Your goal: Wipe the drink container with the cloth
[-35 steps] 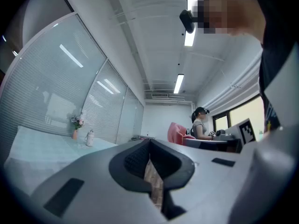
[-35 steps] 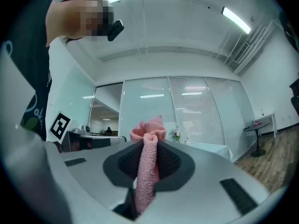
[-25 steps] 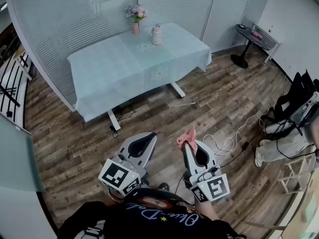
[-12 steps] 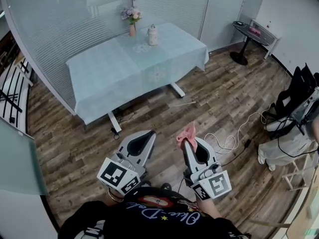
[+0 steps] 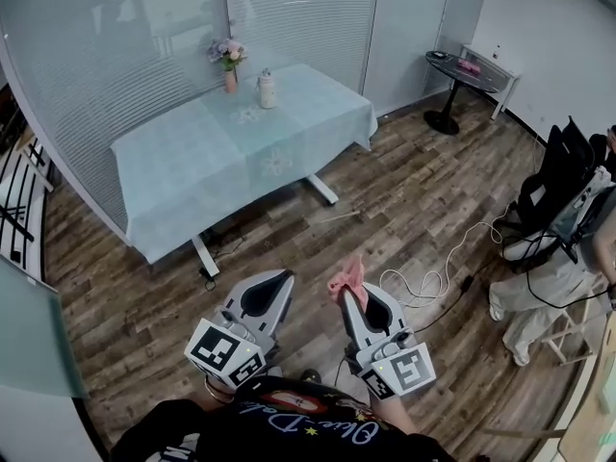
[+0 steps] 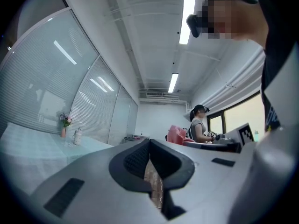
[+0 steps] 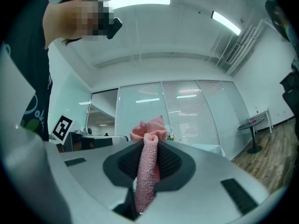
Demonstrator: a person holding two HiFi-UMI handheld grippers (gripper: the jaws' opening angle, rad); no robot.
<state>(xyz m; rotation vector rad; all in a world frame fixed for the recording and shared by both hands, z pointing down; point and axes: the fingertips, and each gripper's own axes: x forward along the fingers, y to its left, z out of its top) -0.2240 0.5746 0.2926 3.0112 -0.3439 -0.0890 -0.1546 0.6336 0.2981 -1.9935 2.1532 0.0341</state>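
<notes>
While right gripper (image 7: 148, 143) fingers clamp cloth (image 7: 145, 181) | left gripper (image 6: 149, 140) fingers closed, empty | head view: drink container (image 5: 267, 89) on distant table (image 5: 183, 171).

We look steeply down from the head, table (image 5: 192, 162) far ahead; both gripper cameras hug their jaws, tilted ceilingward, left one sharing that table.

The left gripper (image 6: 150, 143) has its jaws closed tip to tip with nothing between them; a narrow slit below the tips shows wood-patterned floor. Far off at the left, a pale tabletop (image 6: 28, 146) carries a small vase of flowers (image 6: 63, 125) and, just beside it, the drink container (image 6: 78, 136); behind them runs a glass wall with blinds. Past the tips to the right a bunched pink cloth (image 6: 176, 134) shows; beyond it is a person (image 6: 199, 125) in a cap.
</notes>
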